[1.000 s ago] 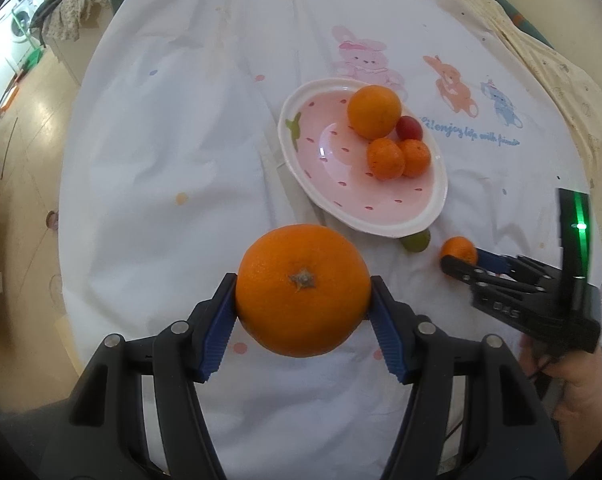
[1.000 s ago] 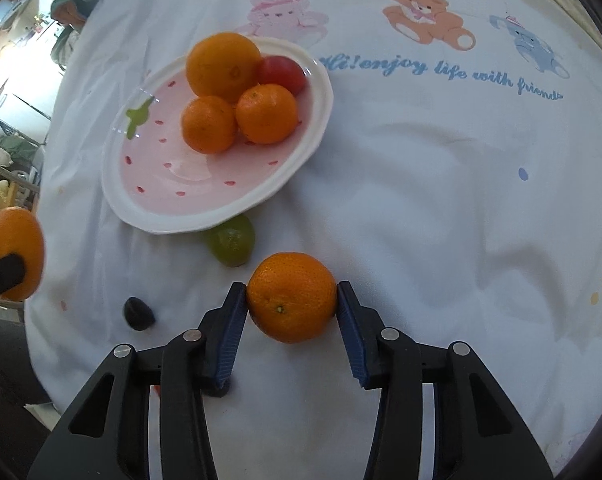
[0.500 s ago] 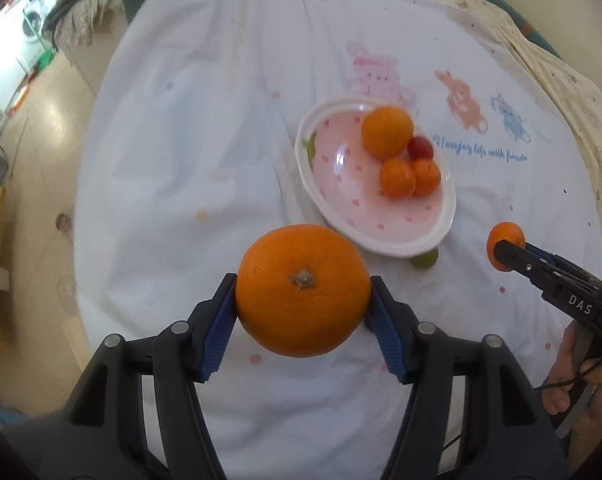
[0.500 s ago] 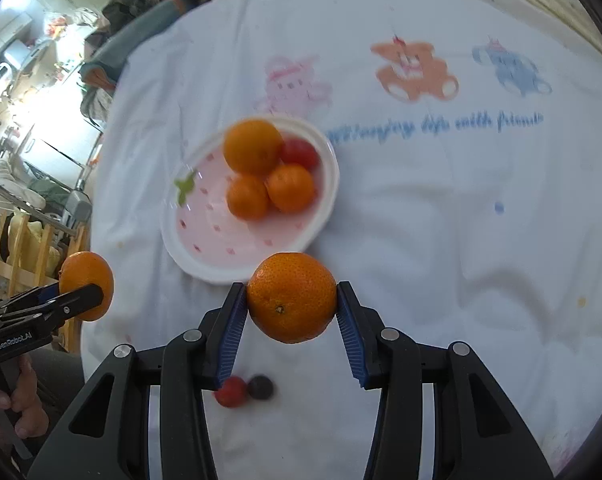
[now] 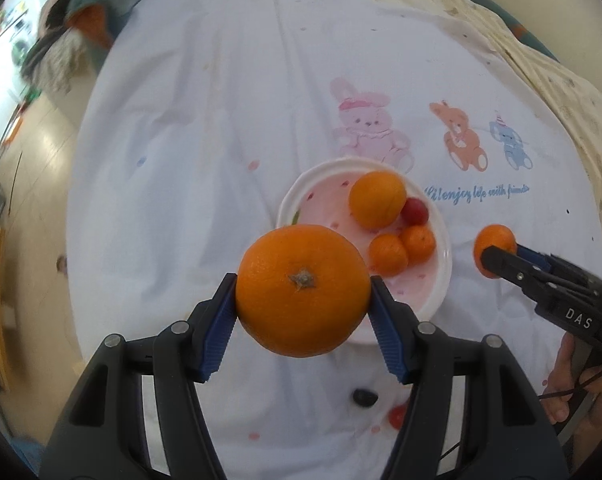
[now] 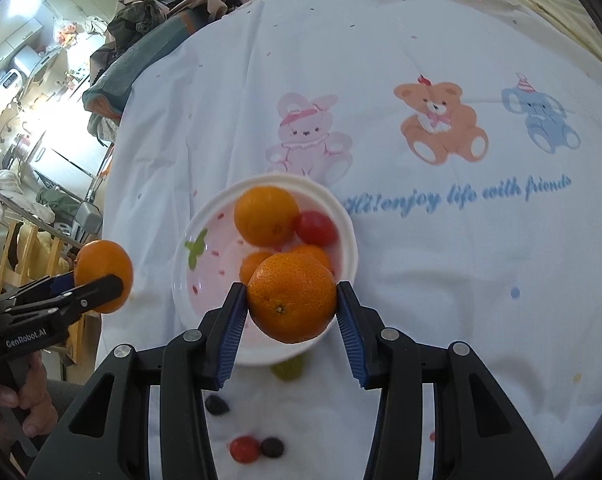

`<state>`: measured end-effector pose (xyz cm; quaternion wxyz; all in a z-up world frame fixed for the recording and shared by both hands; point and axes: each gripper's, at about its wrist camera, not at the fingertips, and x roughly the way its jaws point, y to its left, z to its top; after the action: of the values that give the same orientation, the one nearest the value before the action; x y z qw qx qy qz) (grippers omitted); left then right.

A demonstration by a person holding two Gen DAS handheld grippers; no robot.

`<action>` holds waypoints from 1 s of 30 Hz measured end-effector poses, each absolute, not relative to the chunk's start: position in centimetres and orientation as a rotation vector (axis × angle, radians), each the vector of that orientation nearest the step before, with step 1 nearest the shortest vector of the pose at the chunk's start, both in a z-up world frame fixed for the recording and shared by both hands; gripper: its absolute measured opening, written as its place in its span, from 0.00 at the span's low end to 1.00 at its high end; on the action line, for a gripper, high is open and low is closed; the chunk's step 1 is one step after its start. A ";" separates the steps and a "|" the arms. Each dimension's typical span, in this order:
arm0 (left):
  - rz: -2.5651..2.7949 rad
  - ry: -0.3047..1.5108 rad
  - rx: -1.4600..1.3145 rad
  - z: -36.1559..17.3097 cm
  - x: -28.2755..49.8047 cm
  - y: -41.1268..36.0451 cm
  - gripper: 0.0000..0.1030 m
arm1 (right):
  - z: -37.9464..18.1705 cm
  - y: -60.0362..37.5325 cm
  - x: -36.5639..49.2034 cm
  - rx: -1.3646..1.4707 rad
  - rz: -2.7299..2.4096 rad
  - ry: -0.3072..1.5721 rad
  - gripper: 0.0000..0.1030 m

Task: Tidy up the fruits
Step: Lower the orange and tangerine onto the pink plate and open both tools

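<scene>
Hovering above plate [image 6: 351,240], both tools [image 5: 303,306] [image 6: 292,304] orange-laden.

We are seeing bright, soft daylight glaring in from the left; fisheye edges are bending, darkening and blurring.

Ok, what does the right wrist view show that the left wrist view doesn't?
Only the right wrist view shows the green fruit at the plate's near edge, a second dark fruit beside the red one, and the kitchen clutter behind. Only the left wrist view shows the floor left of the cloth. Both show the plate holding three oranges and a red fruit, the printed cloth, and each gripper shut on an orange: left, right.
</scene>
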<state>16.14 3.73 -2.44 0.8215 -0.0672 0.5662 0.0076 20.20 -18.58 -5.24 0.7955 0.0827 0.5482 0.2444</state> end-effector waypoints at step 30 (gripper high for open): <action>-0.048 1.287 -0.100 -9.7 22.4 2.6 0.59 | -11.2 -15.6 26.3 0.314 0.610 1.299 0.49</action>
<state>22.36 2.56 -9.74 0.7986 -0.0467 0.5996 -0.0225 26.32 -15.55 -11.24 0.7422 0.1432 0.5926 0.2783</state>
